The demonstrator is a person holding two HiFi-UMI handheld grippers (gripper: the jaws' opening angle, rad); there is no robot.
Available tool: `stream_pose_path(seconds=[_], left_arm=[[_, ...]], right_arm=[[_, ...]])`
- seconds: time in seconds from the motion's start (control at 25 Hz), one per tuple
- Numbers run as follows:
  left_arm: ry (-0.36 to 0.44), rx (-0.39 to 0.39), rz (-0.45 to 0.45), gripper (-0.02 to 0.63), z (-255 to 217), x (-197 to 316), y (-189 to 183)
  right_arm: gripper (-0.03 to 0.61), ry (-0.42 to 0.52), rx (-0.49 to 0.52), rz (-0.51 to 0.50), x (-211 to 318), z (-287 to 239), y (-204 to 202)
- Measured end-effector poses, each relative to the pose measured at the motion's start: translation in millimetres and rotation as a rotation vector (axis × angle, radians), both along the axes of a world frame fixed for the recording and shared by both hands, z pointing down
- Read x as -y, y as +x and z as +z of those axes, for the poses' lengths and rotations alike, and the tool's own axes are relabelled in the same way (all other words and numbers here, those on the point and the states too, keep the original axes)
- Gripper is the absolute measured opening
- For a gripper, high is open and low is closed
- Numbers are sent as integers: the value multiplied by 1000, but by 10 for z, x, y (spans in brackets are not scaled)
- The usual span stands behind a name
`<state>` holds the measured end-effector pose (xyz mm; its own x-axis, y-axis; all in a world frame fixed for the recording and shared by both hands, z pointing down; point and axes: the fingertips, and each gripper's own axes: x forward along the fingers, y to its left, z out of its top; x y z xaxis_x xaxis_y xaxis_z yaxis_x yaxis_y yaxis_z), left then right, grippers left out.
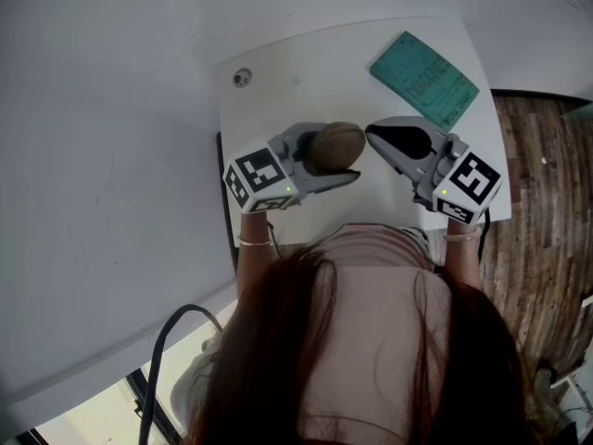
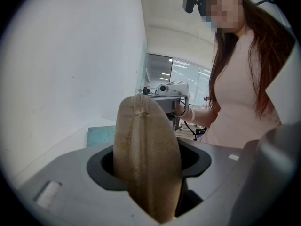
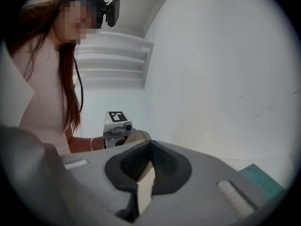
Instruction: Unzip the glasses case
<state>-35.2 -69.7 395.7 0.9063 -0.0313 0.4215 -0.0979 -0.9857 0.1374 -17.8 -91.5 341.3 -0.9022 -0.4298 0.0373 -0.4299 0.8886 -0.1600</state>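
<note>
Steadiness is mattering most here. The left gripper [image 1: 332, 158] is clamping the tan glasses case [image 1: 338, 144] across its middle, over the near part of the white table [image 1: 278, 91]. The left gripper view is showing the case standing on end between the jaws, with its seam running up the face towards the camera. The right gripper [image 1: 372, 135] is sitting just beside the case's right end with its jaws pressed together at the tips. Nothing is showing between them, so it is probably not gripping the zip pull yet. No view is making the pull itself out.

To do this step well, the right jaws are likely needing to part a little, close on the pull, then draw it along the seam. Meanwhile the left grip should be bracing against that drag so the soft case is not twisting or slipping out.

A teal booklet [image 1: 424, 79] is lying at the far right of the table, and a small round fitting [image 1: 242, 78] is sitting at the far left. Both are well apart from the work. A dark cable [image 1: 162, 341] is hanging near left, below the table, so nothing is standing in the way.
</note>
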Motion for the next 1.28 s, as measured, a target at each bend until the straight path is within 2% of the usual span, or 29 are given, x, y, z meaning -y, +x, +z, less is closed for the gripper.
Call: stream_pose_path(seconds=[0.56, 1.0, 1.28], left_arm=[[-50, -112, -5, 296, -148, 3, 4], [-59, -156, -14, 296, -191, 13, 20], [-57, -222, -47, 296, -292, 51, 6]], right_arm=[[3, -16, 35, -1, 3, -11, 20], [3, -16, 55, 8, 8, -28, 33], [3, -11, 67, 14, 17, -59, 24]])
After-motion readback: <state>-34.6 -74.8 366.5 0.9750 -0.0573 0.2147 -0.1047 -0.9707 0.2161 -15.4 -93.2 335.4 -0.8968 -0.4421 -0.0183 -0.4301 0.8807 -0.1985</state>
